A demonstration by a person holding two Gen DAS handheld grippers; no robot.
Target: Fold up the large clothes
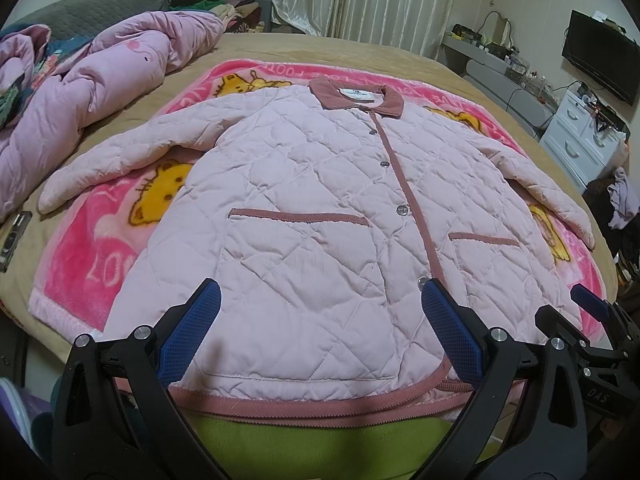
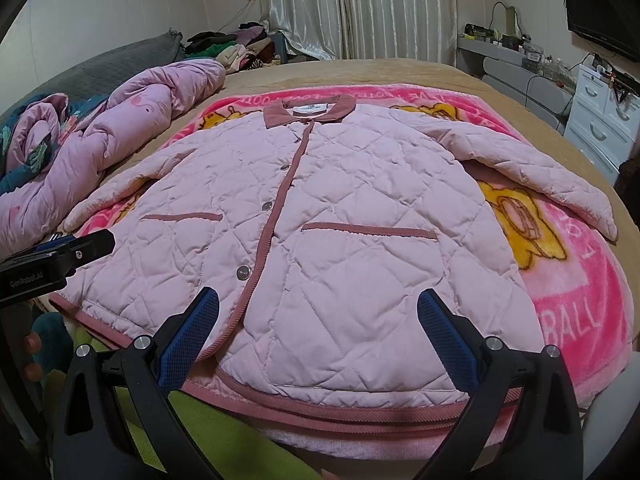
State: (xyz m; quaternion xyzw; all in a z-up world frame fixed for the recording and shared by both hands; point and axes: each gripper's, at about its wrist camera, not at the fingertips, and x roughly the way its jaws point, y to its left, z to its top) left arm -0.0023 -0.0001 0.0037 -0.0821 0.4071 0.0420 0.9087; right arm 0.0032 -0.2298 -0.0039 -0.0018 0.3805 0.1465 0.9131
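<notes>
Both tools, left tool (image 1: 320, 312) and right tool (image 2: 318, 316), released above jacket (image 1: 304, 208) hem at bed's near edge. Risk: slick quilting slips, fold skews.

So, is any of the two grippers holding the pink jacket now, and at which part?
Nothing is held. The left gripper and the right gripper are both open above the jacket, near its hem.

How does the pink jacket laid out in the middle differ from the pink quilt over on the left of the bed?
The jacket lies spread flat on the cartoon blanket, front up; the quilt is bunched in a heap on the bedsheet. The jacket has darker pink trim, collar and snap buttons; the quilt shows small prints and a dark floral underside. Both are pale pink and quilted.
</notes>
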